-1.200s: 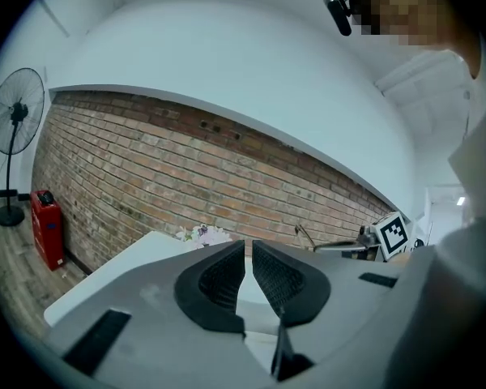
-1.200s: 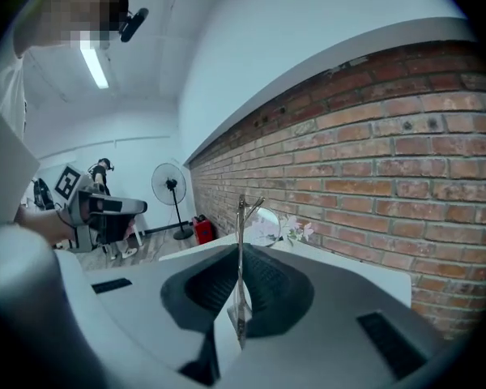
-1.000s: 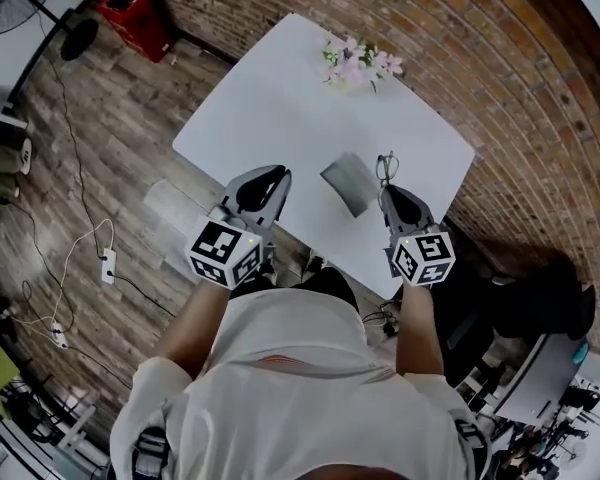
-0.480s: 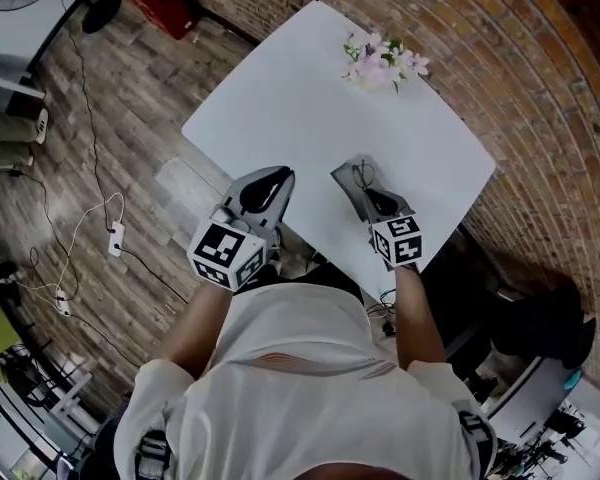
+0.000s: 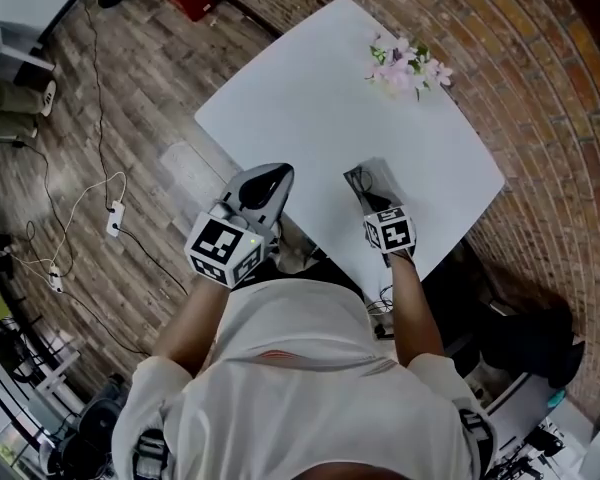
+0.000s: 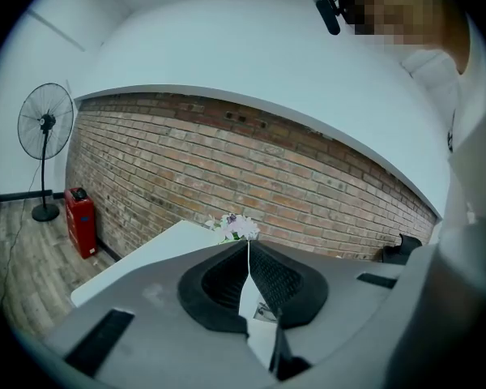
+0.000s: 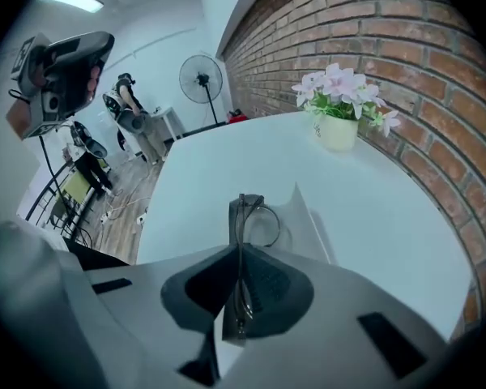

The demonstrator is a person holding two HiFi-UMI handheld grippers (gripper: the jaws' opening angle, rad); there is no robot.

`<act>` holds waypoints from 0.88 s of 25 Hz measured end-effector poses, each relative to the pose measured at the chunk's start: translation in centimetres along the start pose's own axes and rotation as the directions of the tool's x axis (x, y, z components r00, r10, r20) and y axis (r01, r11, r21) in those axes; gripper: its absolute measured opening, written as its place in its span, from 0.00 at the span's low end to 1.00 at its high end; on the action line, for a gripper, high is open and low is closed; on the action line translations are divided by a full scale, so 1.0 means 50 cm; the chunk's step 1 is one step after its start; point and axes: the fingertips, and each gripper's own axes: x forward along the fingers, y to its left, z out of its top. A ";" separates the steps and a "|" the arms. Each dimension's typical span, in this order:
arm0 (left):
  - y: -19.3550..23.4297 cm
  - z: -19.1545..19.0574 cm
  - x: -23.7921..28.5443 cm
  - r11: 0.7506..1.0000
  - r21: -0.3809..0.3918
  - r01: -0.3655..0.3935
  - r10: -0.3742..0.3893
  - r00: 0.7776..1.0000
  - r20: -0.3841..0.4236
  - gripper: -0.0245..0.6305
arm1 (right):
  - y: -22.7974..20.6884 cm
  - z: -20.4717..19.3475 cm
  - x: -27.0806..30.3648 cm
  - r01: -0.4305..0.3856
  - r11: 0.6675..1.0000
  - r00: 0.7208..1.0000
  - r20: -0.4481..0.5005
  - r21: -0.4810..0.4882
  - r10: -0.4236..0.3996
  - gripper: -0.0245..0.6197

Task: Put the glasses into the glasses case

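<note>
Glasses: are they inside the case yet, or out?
Out. The right gripper has its jaws shut on the glasses, which stick out over the glasses case on the table; whether they touch it, cannot tell.

White square counter [image 5: 310, 98], standing on a wood-plank floor [image 5: 110, 108]. Two things lie directly on its top. A grey glasses case [image 5: 372, 176] sits close to the edge nearest the person. A small pot of pink and white flowers [image 5: 410, 66] stands at the far corner (upright, beside the brick wall). The two are well apart.
</note>
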 end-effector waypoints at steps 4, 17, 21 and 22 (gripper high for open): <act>0.001 0.001 -0.003 1.000 0.014 0.002 -0.002 1.000 -0.002 0.07 | 0.011 -0.007 0.010 -0.024 1.000 0.999 -0.029 0.007 0.024 0.14; -0.046 0.035 -0.025 0.984 0.170 0.050 -0.057 0.998 0.035 0.07 | 0.019 0.079 -0.107 0.020 0.999 0.981 0.193 0.042 -0.028 0.20; -0.080 0.059 -0.020 0.970 0.224 0.091 -0.108 0.992 0.064 0.07 | 0.019 0.165 -0.253 0.057 0.997 0.908 0.413 0.054 -0.074 0.15; -0.090 0.066 -0.016 0.967 0.230 0.106 -0.126 0.990 0.071 0.07 | 0.021 0.184 -0.296 0.079 0.996 0.883 0.460 0.044 -0.091 0.14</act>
